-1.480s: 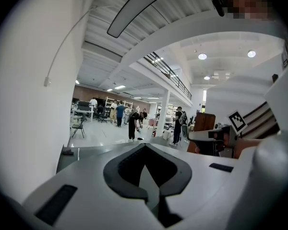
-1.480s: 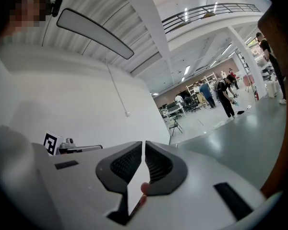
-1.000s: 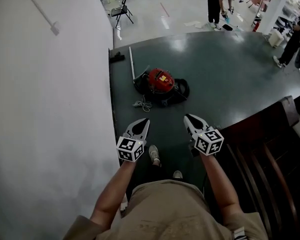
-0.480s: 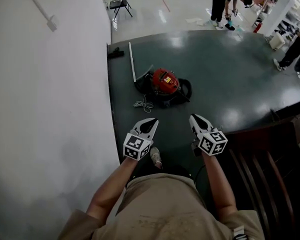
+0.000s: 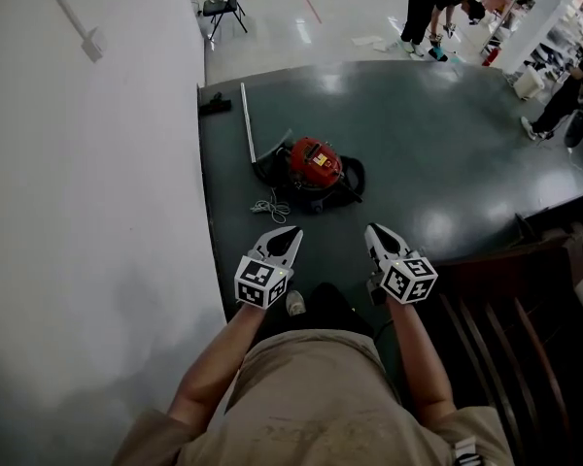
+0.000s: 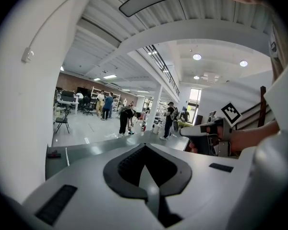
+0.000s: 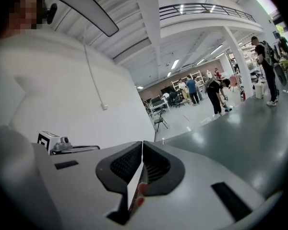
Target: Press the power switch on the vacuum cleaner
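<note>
The red vacuum cleaner sits on the dark green floor ahead of me, ringed by its black hose, with a yellow label on top. It appears only in the head view. My left gripper and right gripper are held side by side in the air, well short of the vacuum, both shut with nothing in them. In the left gripper view the jaws meet at the tip, and the right gripper's do too. Both gripper views look over the hall, above the vacuum.
A white wall runs along the left. A metal tube, a floor nozzle and a coiled cord lie by the vacuum. Dark wooden furniture stands at right. People and a folding chair are far back.
The person has taken a step; one shoe is now hidden under the body. Both grippers stay shut and level, shifted slightly. The vacuum stays roughly the same distance ahead.
</note>
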`<state>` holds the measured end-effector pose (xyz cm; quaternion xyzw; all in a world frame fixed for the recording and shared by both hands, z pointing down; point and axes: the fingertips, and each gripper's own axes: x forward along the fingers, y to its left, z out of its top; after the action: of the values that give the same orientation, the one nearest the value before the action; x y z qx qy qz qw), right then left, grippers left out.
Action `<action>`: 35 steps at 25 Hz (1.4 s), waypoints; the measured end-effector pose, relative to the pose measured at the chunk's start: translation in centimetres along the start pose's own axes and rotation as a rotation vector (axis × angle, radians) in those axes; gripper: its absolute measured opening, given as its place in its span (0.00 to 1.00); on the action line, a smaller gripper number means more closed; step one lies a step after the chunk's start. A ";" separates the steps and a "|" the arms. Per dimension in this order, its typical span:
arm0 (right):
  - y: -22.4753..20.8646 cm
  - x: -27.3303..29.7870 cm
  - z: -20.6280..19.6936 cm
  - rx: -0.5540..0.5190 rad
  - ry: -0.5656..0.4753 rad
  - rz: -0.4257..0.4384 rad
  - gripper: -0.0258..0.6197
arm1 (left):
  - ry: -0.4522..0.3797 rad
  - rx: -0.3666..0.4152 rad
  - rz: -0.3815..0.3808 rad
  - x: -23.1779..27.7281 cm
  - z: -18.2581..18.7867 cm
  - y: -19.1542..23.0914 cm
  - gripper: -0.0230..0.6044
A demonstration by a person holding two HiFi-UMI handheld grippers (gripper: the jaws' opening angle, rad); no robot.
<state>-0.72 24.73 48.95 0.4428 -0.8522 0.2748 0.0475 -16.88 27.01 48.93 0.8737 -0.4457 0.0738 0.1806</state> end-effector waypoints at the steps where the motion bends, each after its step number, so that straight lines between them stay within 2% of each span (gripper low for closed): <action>1: 0.3 0.0 0.5 -0.017 -0.009 0.001 0.05 | -0.001 -0.004 -0.003 0.2 0.1 0.2 0.04; 6: 0.4 1.4 1.9 -0.047 -0.023 -0.005 0.05 | -0.002 -0.014 -0.010 1.8 0.6 2.0 0.04; 13: -3.2 5.2 2.6 -0.006 -0.013 -0.025 0.05 | 0.035 -0.004 -0.017 5.1 1.3 4.3 0.04; 19: -7.9 10.8 4.4 0.027 0.017 -0.030 0.05 | 0.064 -0.037 0.034 9.0 2.5 9.1 0.04; 24: -11.9 15.4 7.1 -0.011 0.054 -0.016 0.05 | 0.094 -0.069 0.048 14.3 4.7 11.9 0.04; 29: -17.0 19.4 7.9 -0.088 0.118 -0.025 0.05 | 0.126 -0.142 0.077 20.1 5.5 14.4 0.04; 33: -21.3 22.6 8.3 -0.109 0.153 -0.023 0.05 | 0.182 -0.120 0.074 24.9 5.6 15.4 0.04; 35: -23.2 24.1 7.6 -0.101 0.180 -0.020 0.05 | 0.203 -0.138 0.069 26.8 5.0 15.9 0.04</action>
<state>4.11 -7.33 60.22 0.4219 -0.8527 0.2696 0.1490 -13.99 -3.56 56.03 0.8313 -0.4590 0.1371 0.2819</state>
